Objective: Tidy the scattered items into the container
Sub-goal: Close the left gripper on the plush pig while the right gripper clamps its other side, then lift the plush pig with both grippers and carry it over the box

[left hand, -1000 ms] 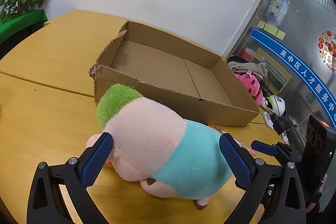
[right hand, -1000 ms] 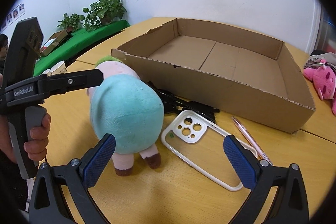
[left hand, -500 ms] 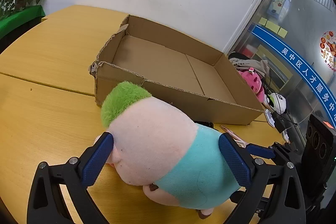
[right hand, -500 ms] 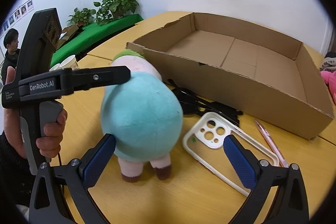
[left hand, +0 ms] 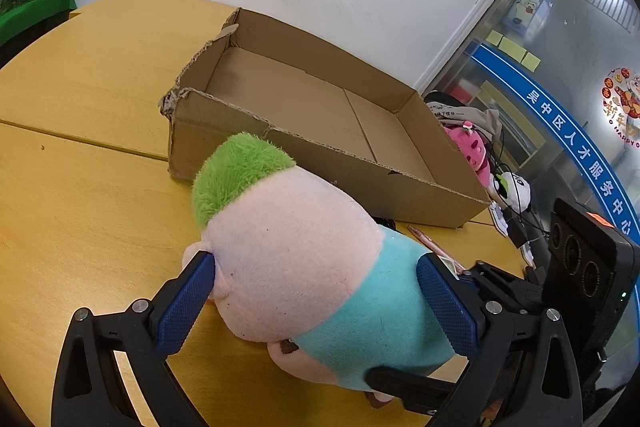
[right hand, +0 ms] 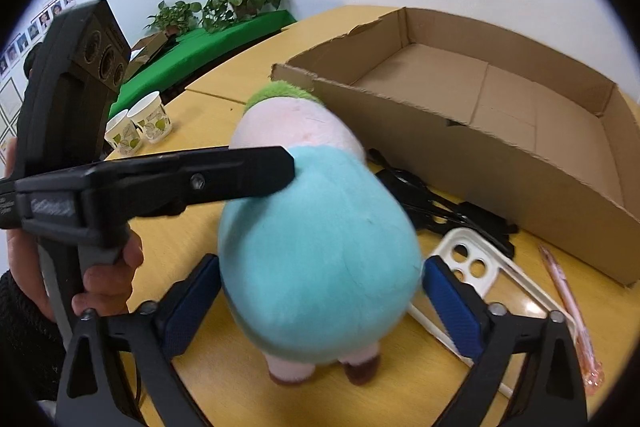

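A plush toy (left hand: 304, 259) with a green tuft, pink head and teal body (right hand: 320, 251) stands on the wooden table in front of the empty cardboard box (left hand: 320, 163). My left gripper (left hand: 316, 291) is open and straddles the toy at head and shoulders, its pads right against the plush. One of its fingers (right hand: 240, 175) shows across the right wrist view. From behind, my right gripper (right hand: 320, 291) straddles the teal body. Its jaws are closing, and the pads sit at the body's sides without visibly squeezing it.
Right of the toy lie a white phone case (right hand: 480, 267), a pink pen (right hand: 568, 307) and a black cable bundle (right hand: 440, 203), all before the box wall (right hand: 520, 163). Two paper cups (right hand: 136, 127) stand at the left. More soft toys (left hand: 472, 151) lie past the box's right end.
Both grippers have closed in on the plush toy. The right one swung left from the phone case until the teal body sits between its pads, which have drawn in slightly.
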`<state>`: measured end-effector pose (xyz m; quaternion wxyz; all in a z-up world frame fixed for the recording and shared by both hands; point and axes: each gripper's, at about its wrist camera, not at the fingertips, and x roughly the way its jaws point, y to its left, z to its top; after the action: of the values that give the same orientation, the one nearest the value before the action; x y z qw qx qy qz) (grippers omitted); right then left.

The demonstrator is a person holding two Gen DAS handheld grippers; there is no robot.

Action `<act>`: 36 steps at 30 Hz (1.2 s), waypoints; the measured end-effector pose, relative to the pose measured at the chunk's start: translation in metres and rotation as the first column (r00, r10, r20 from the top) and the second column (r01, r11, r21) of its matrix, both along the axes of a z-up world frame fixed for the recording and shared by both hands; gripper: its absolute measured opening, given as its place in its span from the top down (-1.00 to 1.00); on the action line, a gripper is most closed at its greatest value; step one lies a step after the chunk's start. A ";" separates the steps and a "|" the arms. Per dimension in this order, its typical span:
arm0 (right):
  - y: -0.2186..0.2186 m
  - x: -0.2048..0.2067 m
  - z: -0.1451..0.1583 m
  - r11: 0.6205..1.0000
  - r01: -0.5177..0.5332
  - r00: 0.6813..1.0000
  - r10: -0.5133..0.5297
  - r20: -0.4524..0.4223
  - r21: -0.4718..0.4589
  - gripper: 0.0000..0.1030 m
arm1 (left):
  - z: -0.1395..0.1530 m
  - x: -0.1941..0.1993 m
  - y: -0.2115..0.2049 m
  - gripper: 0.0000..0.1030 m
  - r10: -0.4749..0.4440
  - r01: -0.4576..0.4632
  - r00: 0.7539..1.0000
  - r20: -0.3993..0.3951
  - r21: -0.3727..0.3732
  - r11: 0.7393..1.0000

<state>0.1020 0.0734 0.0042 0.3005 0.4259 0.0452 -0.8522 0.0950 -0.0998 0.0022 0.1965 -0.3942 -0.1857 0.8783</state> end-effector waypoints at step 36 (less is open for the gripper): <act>0.043 0.028 0.090 0.983 0.016 0.968 -0.061 -0.245 -0.184 -0.30 | 0.115 -0.019 0.025 -0.30 -0.125 0.121 0.977 -0.174 -0.031 0.992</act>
<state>0.1305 0.1160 0.0938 0.3130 0.2871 -0.0029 -0.9053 0.0760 -0.0746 0.1168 0.2620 -0.3279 -0.1339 0.8977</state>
